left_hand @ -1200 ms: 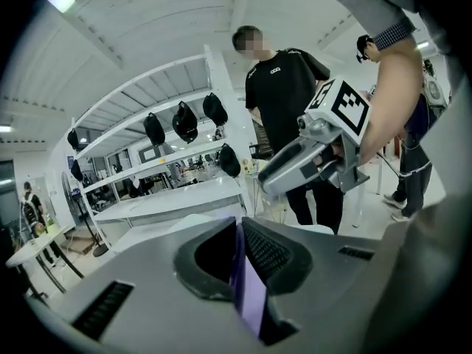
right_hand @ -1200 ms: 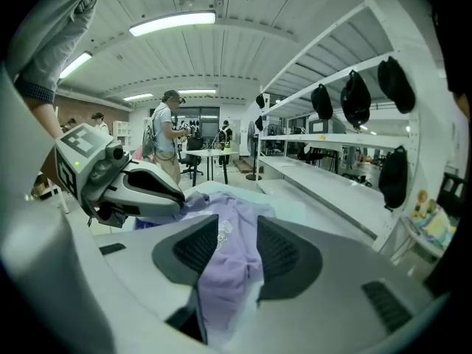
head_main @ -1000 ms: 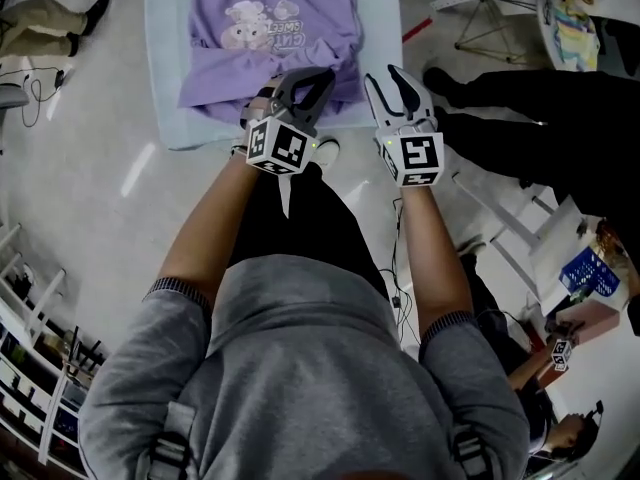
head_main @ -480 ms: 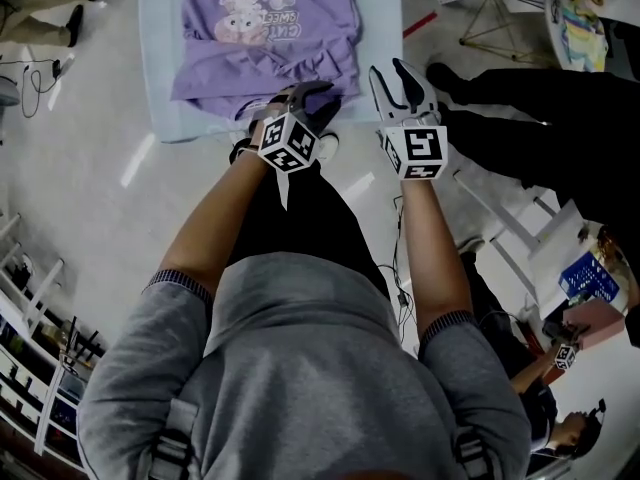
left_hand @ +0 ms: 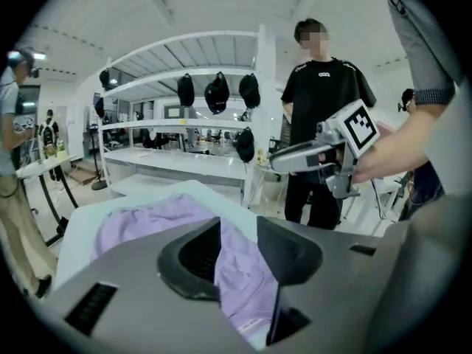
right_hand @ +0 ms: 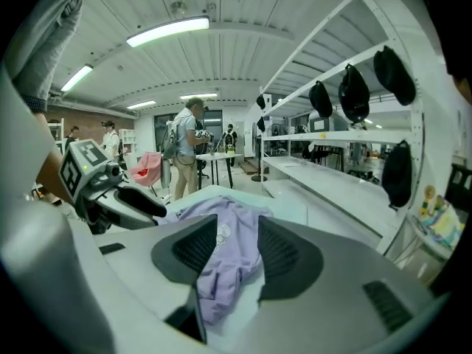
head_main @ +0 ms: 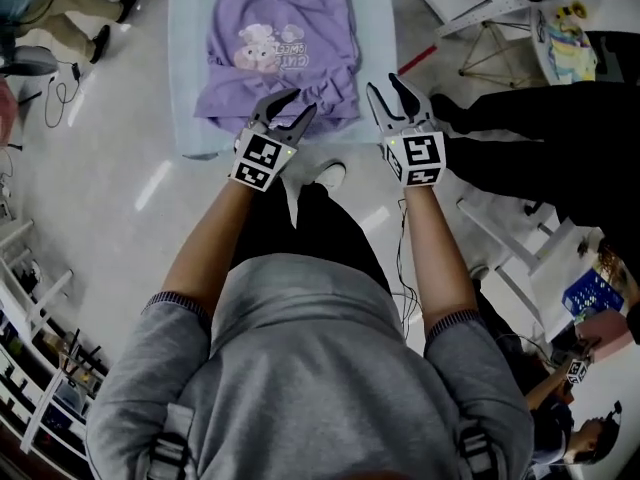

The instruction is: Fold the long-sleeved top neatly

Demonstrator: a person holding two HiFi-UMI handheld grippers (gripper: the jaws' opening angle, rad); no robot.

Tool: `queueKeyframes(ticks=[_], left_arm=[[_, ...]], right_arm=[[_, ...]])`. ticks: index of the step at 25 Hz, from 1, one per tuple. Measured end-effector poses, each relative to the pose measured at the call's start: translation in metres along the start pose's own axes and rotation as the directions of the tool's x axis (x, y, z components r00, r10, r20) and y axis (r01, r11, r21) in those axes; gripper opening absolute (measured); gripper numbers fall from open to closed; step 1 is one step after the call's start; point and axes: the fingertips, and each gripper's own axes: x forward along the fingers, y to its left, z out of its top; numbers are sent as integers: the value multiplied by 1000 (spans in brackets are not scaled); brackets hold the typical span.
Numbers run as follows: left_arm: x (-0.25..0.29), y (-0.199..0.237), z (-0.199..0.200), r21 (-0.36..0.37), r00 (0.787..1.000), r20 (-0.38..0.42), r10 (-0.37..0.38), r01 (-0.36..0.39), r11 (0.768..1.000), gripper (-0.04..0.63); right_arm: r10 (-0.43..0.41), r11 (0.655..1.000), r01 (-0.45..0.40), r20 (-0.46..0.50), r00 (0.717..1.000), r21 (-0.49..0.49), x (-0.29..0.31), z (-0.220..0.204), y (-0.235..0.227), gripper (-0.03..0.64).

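Observation:
The purple long-sleeved top [head_main: 280, 58] lies partly folded on a pale blue table [head_main: 185, 68], its cartoon print facing up. My left gripper [head_main: 303, 101] hovers over the top's near hem. Its jaws have just been opening and now stand apart. Purple cloth [left_hand: 147, 220] shows through the gap but the pads do not press on it. My right gripper [head_main: 382, 82] is open beside the top's near right corner, with nothing held. From the right gripper view the top [right_hand: 221, 234] lies beyond the open jaws, and the left gripper [right_hand: 140, 201] is at the left.
A person in black [left_hand: 324, 109] stands at the right of the table, legs [head_main: 540, 98] close to my right gripper. White shelves with black bags [left_hand: 214, 91] are behind. A folding stand [head_main: 495, 28] is at the upper right. My shoe [head_main: 325, 176] is below the table edge.
The left gripper was shut at the top's near hem; it has since opened, rolled and let the cloth lie on the table. The right gripper has hardly moved.

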Motion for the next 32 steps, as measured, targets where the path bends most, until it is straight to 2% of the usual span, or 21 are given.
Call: queueKeyframes(ticks=[3,7,14,23,32], left_arm=[[-23,25,26,-30,997,33,68,-67,997,175],[-49,55,56,-33,985,74,157,-155,987,176],[-83,89,92,-74,962,128,242,-234,970,176],[-78,175,114,-95,952,147,269,-257,962,183],[-33,269,100,-163,965,56,258,-246,955,195]], right_arm=[[30,1000,-30,7,1000,-7,-3,16,4,190],[79,997,-79,26,997,-24,2,38,10,196],[125,992,-124,46,991,-29,13,79,15,212],[111,992,-112,16,994,50,73,110,-12,235],[93,989,-81,-97,991,120,162,102,-45,245]])
